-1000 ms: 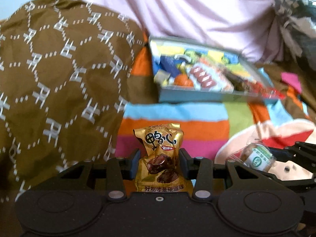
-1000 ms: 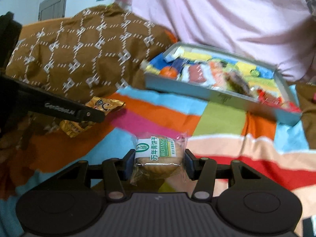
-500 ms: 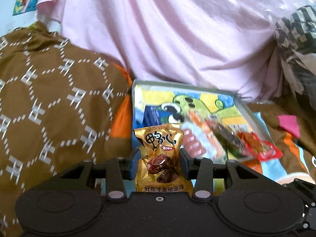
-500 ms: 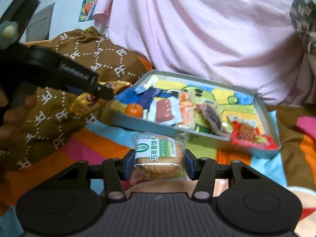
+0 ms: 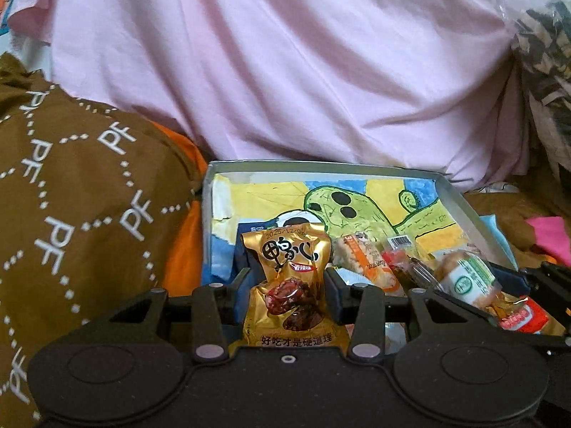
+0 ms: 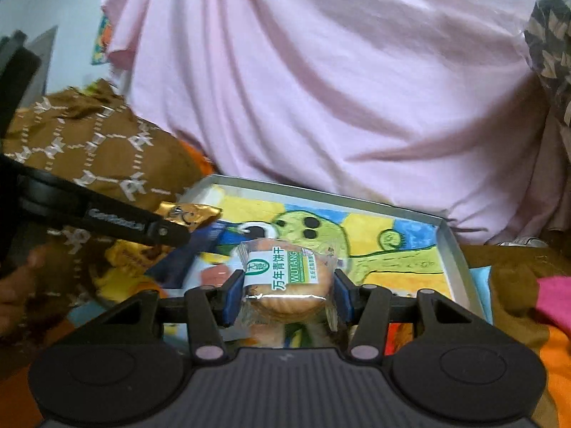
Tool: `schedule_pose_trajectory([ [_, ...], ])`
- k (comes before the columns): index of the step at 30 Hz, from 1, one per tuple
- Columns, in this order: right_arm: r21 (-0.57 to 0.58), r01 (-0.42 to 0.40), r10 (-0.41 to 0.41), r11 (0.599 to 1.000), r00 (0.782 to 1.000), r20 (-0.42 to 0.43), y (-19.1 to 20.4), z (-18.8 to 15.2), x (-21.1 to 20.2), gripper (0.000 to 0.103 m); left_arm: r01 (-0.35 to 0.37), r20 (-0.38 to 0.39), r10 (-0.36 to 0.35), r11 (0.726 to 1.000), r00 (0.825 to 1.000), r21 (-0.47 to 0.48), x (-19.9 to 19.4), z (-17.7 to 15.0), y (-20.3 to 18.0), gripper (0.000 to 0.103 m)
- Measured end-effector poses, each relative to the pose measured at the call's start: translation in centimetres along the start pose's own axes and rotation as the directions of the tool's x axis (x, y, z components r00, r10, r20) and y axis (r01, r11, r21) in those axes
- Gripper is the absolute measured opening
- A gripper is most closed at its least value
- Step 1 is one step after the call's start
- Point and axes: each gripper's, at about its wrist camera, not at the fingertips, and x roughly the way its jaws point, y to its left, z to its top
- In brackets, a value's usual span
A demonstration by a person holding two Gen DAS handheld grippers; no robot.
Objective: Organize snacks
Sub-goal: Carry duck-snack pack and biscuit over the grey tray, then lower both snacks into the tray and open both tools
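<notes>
Over the crowded tray [image 5: 464, 207], left gripper [image 5: 287, 281] jaws clamp the gold pouch [image 5: 289, 285], right gripper [image 6: 283, 287] jaws pinch the biscuit pack [image 6: 285, 274]; releasing side by side risks collision or snacks landing atop others.

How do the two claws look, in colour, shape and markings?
The left claw is matte black, with two round discs on a smooth body, angled linkage arms with silver pins and black pads. The right claw is similar, but its body is ribbed grey and its pads are blue. The left one's side carries pale lettering.
</notes>
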Motion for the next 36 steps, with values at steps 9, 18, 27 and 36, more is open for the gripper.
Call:
schedule_pose_trajectory([
  [9,0.006,0.054,-0.054,0.999,0.998,-0.039,-0.8,0.4,4.2,0.056,-0.016,-0.043,0.015,1.0,0.999,-0.018,2.8,0.0,0.3,0.046],
  [18,0.079,0.048,-0.042,0.996,0.996,-0.079,-1.6,-0.3,5.6,0.066,-0.006,-0.045,0.006,1.0,0.999,-0.005,2.9,0.1,0.3,0.053],
  [27,0.084,0.053,-0.048,0.995,0.997,-0.065,-1.5,-0.2,5.1,0.077,-0.01,-0.015,0.01,1.0,1.0,-0.025,1.9,0.0,0.3,0.069],
  [36,0.138,0.051,-0.046,0.989,0.998,-0.043,-1.8,-0.3,4.2,0.088,-0.052,0.032,0.053,0.998,0.998,-0.028,-0.3,0.5,0.6,0.088],
])
